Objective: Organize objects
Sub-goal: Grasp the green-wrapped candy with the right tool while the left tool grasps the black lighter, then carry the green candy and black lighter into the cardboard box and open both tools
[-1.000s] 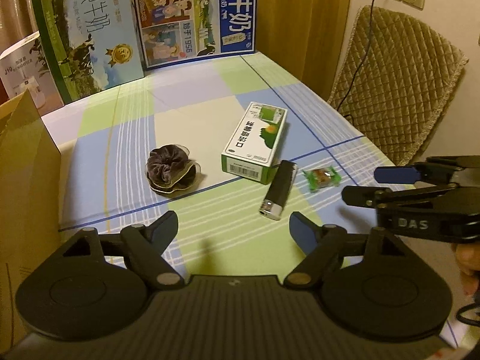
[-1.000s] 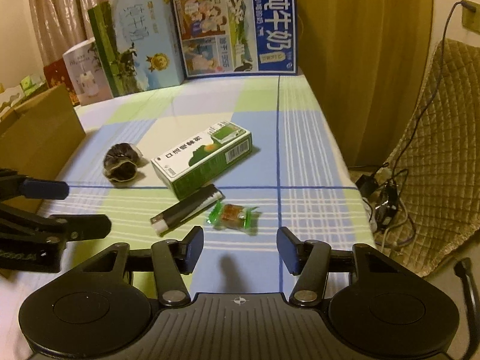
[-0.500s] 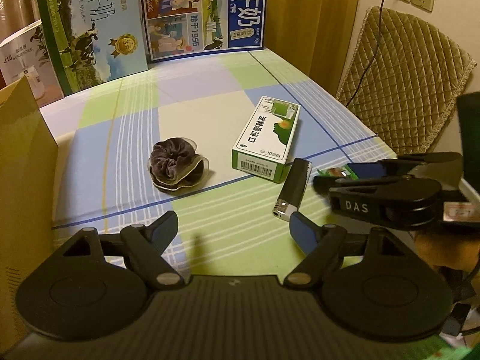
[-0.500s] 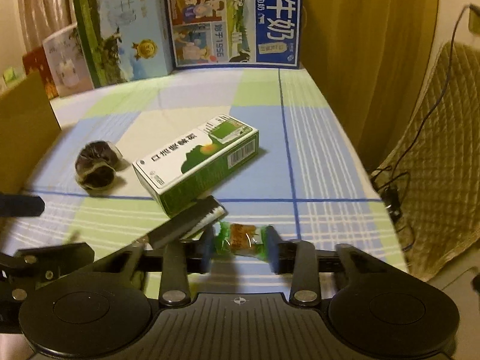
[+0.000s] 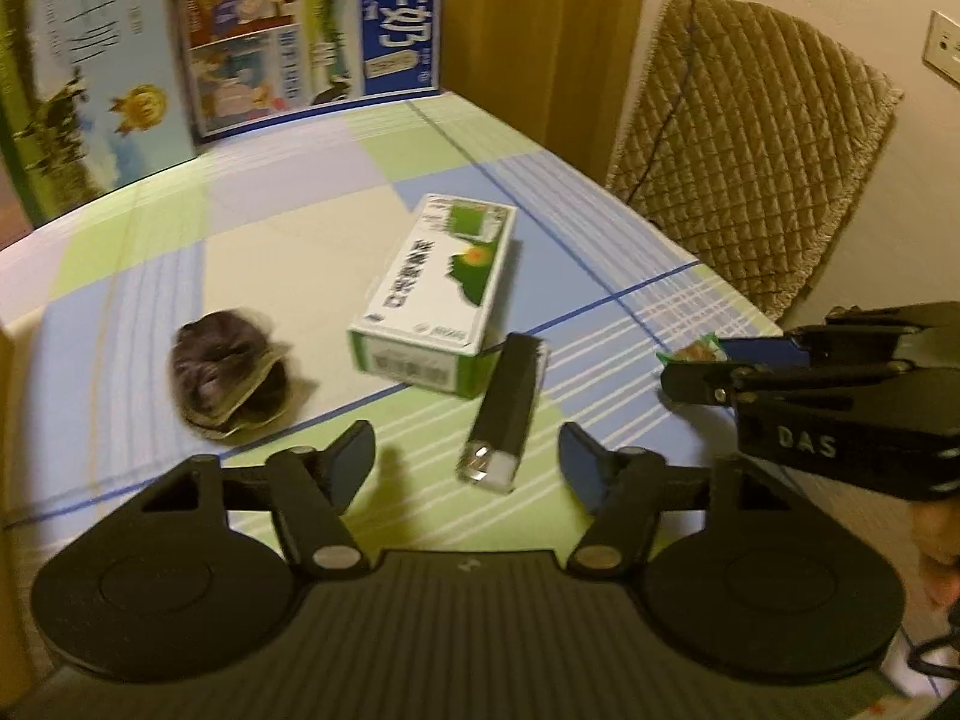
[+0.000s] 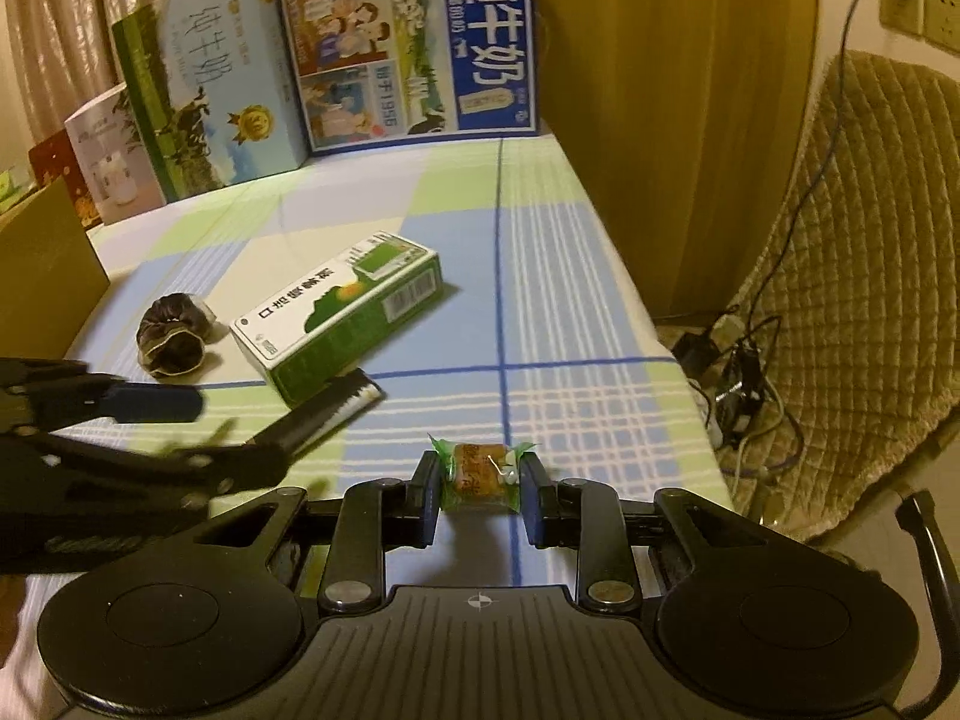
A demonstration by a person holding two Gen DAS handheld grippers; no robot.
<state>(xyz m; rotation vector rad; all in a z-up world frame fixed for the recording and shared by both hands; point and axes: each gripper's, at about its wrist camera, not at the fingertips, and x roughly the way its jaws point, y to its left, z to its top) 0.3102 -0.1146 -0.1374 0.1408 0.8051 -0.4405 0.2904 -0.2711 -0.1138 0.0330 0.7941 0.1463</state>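
A green-wrapped candy [image 6: 480,474] sits between the pads of my right gripper [image 6: 480,481], which is shut on it just above the checked tablecloth [image 6: 576,324]. The left wrist view shows that candy [image 5: 690,354] at the right gripper's [image 5: 717,367] tips. My left gripper [image 5: 465,459] hovers over the metal end of a black lighter [image 5: 507,414]. Its jaws are closing, with the lighter's end between them and gaps on both sides. A green-and-white medicine box [image 5: 438,294] lies beyond the lighter. A dark scrunchie [image 5: 228,378] lies to its left.
Tall milk cartons [image 6: 414,54] stand along the table's back edge. A cardboard box [image 6: 42,282] stands at the left. Right of the table are a quilted chair [image 5: 750,150] and cables [image 6: 738,372] on the floor.
My right gripper went from open behind the candy to shut on it. My left gripper came forward and down over the lighter, and its fingers have drawn closer together.
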